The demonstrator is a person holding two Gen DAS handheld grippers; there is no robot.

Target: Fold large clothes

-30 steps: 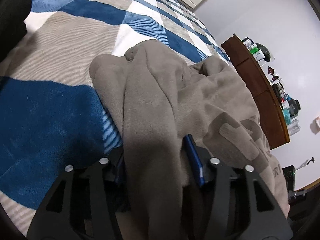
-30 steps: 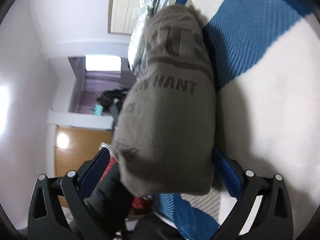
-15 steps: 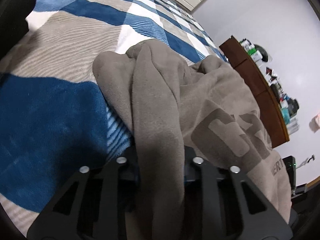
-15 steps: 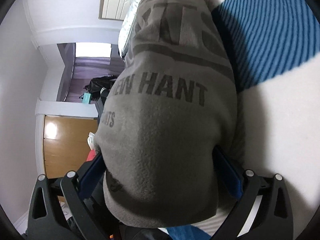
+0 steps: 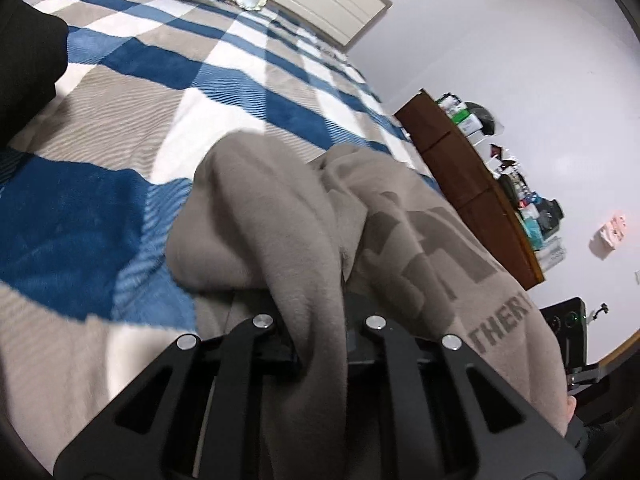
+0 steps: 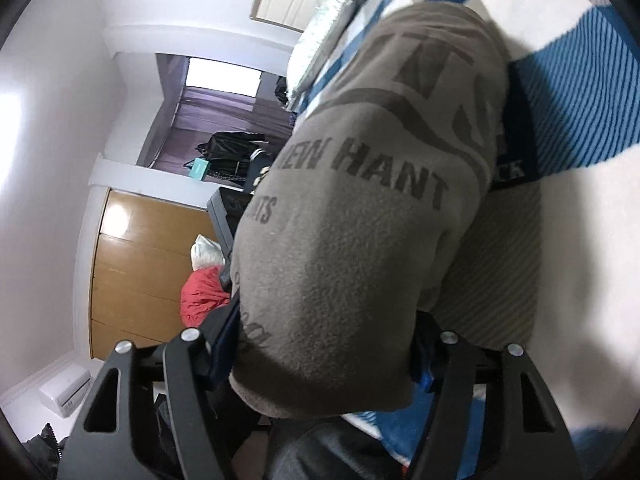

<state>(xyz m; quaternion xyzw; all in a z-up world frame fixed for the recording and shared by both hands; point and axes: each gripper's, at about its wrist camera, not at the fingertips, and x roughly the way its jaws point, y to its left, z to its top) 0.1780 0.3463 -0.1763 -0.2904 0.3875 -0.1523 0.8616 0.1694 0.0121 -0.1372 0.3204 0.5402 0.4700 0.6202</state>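
Taupe fleece sweatshirt (image 5: 304,216), bunched mid-frame over the blue plaid blanket (image 5: 132,68), is being pinched by the closing left gripper (image 5: 320,344) and bracketed by the closing right gripper (image 6: 324,344), with folding seemingly barely begun.

The grey fleece sweatshirt (image 5: 304,240) is covering the tips of the left gripper (image 5: 320,320) — the pads are lying buried in its folds. In the right wrist view the same fleece is hiding the inner faces of the right gripper (image 6: 324,340), so contact is staying unclear. The small items on the wooden dresser (image 5: 472,184) are blurring together — too small to tell.
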